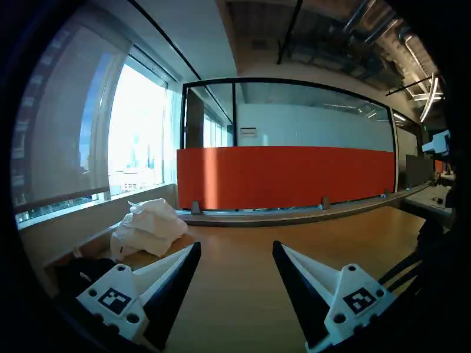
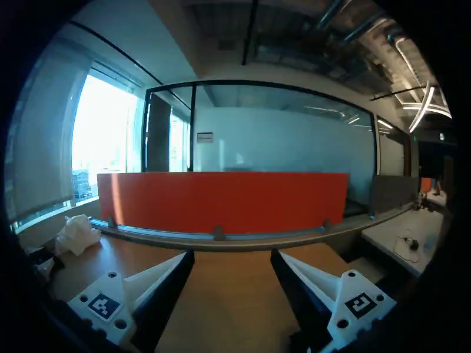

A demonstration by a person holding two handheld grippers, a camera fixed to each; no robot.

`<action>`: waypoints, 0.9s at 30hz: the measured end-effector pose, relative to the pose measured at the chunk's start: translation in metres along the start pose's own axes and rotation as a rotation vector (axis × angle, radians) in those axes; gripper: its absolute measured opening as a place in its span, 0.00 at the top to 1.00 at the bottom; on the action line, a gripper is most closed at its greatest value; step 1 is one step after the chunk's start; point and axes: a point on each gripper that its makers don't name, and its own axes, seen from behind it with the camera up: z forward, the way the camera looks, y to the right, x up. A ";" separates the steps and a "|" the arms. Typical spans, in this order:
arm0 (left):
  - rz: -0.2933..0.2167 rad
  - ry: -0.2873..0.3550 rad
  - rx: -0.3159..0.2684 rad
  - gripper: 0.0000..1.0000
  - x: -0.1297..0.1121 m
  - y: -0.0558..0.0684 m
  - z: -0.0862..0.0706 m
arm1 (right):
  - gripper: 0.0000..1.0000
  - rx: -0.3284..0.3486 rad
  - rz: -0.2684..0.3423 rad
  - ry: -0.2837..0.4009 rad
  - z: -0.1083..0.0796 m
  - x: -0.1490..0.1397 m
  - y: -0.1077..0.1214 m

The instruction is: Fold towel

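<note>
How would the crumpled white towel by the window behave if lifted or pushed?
Likely floppy: the towel sits in a creased heap, so it should drape when lifted. Pushed, it probably bunches or slides on the smooth desk.

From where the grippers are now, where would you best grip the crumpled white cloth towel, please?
Probably a raised fold atop the crumpled white cloth towel, reached by the open left gripper from the wooden desk side: it lies bunched in a heap, no flat edge showing, the window ledge behind it.
</note>
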 end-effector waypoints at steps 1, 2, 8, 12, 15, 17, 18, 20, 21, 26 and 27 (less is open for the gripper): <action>0.003 0.005 -0.002 0.10 -0.004 -0.001 0.000 | 0.00 -0.001 -0.003 -0.003 0.001 -0.003 -0.001; 0.006 0.009 -0.004 0.10 -0.008 -0.001 -0.001 | 0.00 -0.002 -0.007 -0.006 0.002 -0.005 -0.003; 0.017 0.034 -0.030 0.10 -0.028 0.004 0.000 | 0.00 0.002 -0.034 -0.009 0.004 -0.017 -0.013; 0.009 0.031 -0.048 0.10 -0.046 0.007 0.001 | 0.00 0.006 -0.036 -0.008 0.005 -0.024 -0.018; -0.006 0.035 -0.048 0.10 -0.054 0.005 0.000 | 0.00 0.006 -0.026 -0.011 0.007 -0.028 -0.020; -0.017 0.041 -0.052 0.11 -0.057 0.004 0.000 | 0.00 0.009 -0.019 -0.012 0.009 -0.028 -0.023; -0.022 0.043 -0.053 0.11 -0.059 0.003 0.000 | 0.00 0.011 -0.016 -0.013 0.009 -0.028 -0.024; -0.027 0.048 -0.052 0.10 -0.060 0.002 0.001 | 0.00 0.016 -0.014 -0.007 0.010 -0.029 -0.026; -0.028 0.050 -0.051 0.10 -0.061 0.001 0.001 | 0.00 0.018 -0.013 -0.004 0.011 -0.029 -0.028; -0.033 0.050 -0.050 0.10 -0.069 0.002 0.001 | 0.00 0.025 -0.016 -0.008 0.013 -0.034 -0.030; -0.035 0.048 -0.050 0.10 -0.071 0.002 0.001 | 0.00 0.025 -0.016 -0.010 0.013 -0.035 -0.030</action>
